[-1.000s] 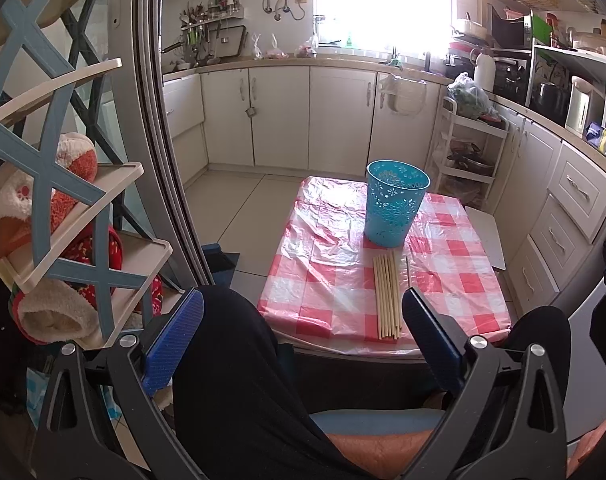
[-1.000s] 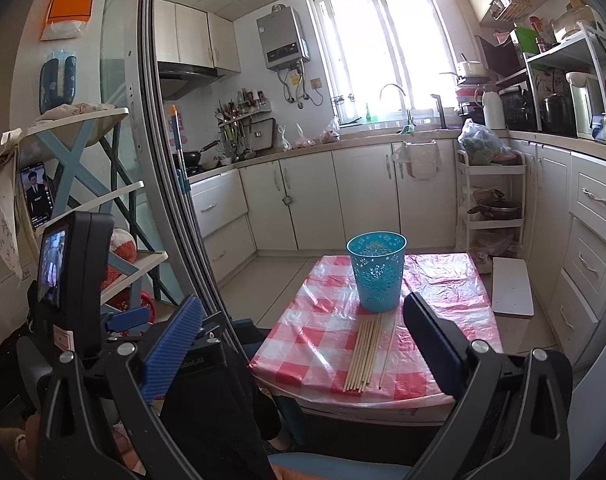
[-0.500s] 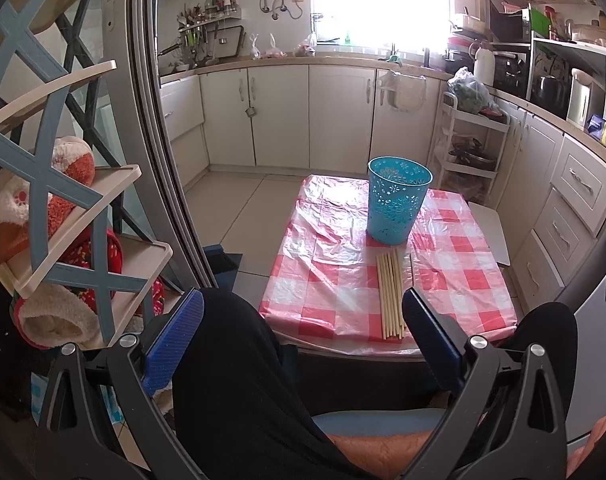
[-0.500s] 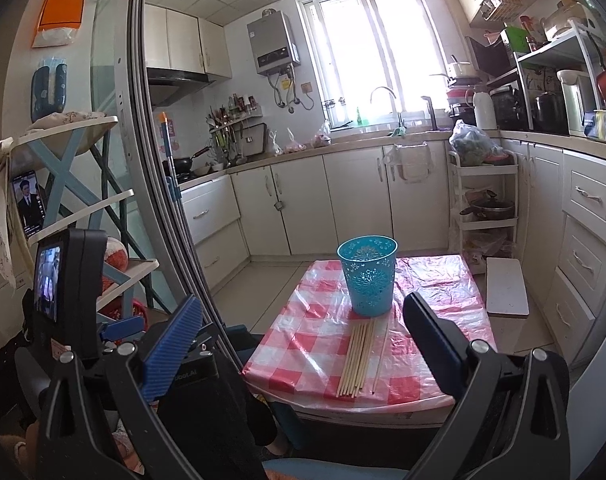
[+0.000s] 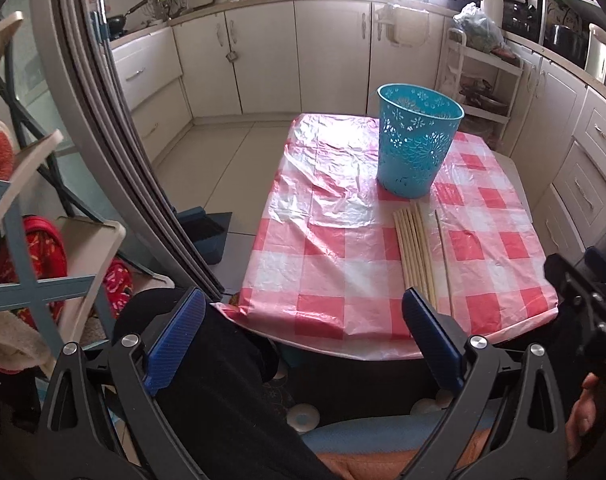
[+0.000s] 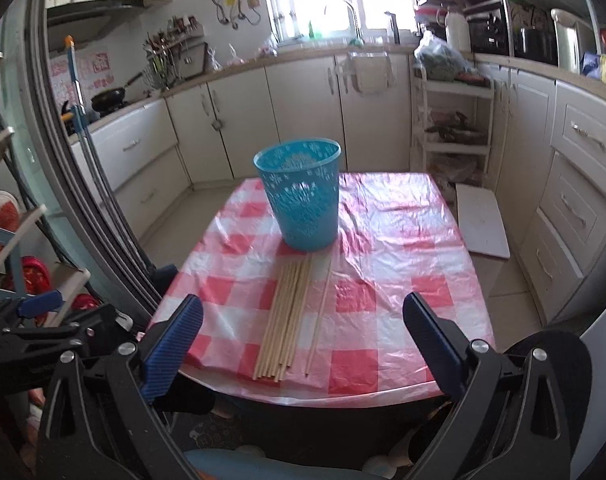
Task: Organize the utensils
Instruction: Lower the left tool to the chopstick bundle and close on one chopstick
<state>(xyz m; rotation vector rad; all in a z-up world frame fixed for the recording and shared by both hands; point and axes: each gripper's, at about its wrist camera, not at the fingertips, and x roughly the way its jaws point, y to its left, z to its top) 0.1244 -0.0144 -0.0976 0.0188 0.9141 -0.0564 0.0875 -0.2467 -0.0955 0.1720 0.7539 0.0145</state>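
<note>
The checked table [image 6: 403, 264] filled the middle of my right view, with the blue basket [image 6: 303, 200] standing upright just above centre. Directly below it, the wooden sticks [image 6: 287, 316] lay in a tight flat row, one thinner stick [image 6: 319, 316] a little apart on their right. They looked light, stiff and smooth, likely to roll, so I judged mid-length the best hold. My right gripper [image 6: 303, 336] and left gripper [image 5: 303, 336] both gaped wide, empty, short of the table.
</note>
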